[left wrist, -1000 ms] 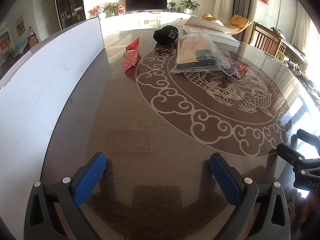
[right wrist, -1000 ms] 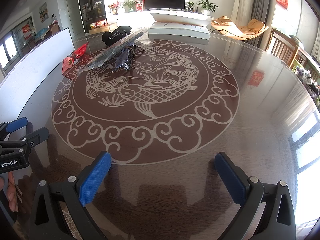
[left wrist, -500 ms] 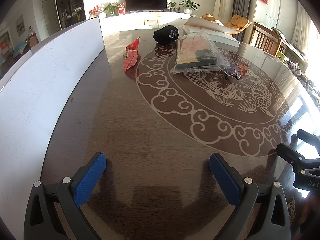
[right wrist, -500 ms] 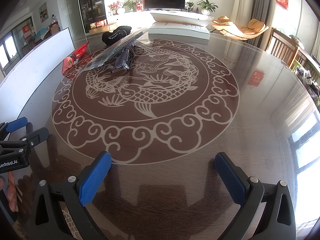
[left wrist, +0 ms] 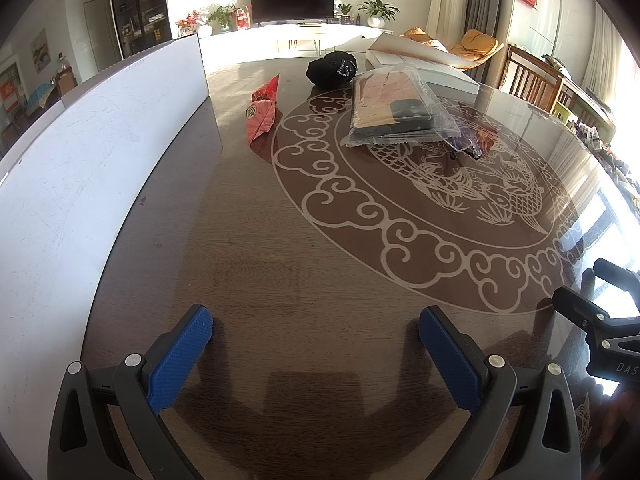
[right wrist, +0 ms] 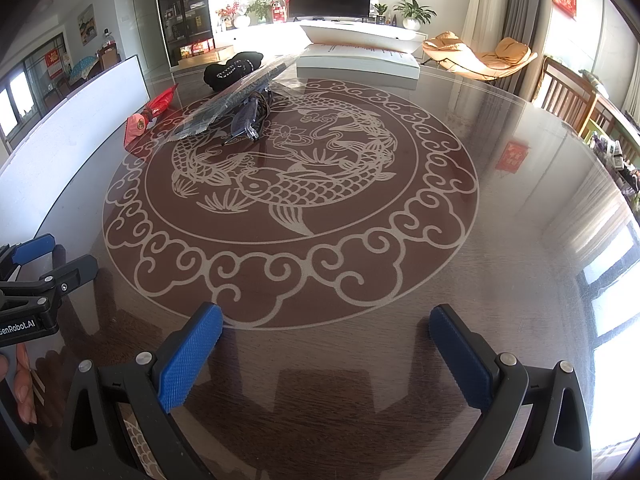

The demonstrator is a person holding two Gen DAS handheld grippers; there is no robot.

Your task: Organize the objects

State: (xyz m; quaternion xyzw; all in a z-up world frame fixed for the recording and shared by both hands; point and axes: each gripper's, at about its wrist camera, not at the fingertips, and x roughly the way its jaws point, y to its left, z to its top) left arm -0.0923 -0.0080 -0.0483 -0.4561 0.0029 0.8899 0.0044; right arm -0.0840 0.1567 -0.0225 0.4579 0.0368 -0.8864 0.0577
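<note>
Both your blue-padded grippers, left [left wrist: 316, 344] and right [right wrist: 326, 340], gape wide, empty; reach far for the clear plastic pouch [left wrist: 396, 108].

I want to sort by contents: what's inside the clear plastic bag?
Inside the clear plastic bag: a flat tan and pink item with a dark rectangular item on top. Anything beneath them is hidden.
</note>
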